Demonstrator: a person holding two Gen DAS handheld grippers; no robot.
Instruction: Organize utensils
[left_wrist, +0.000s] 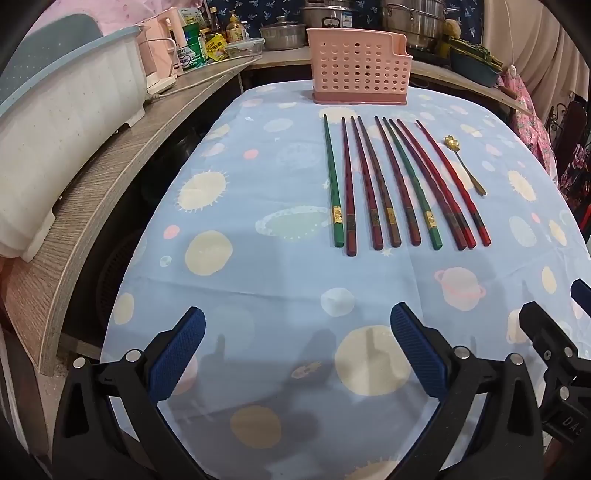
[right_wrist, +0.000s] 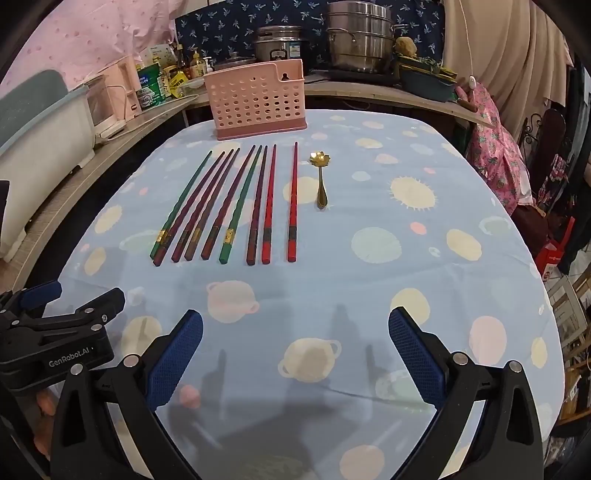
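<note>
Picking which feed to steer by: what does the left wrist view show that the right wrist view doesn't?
Left wrist only: nearer look at the white dish rack along the counter, plus the right tool's side at the edge. Right wrist only: clutter past the table's right side, plus the left tool's body. Both: pink basket, chopsticks, gold spoon, open left tool and right tool.
</note>
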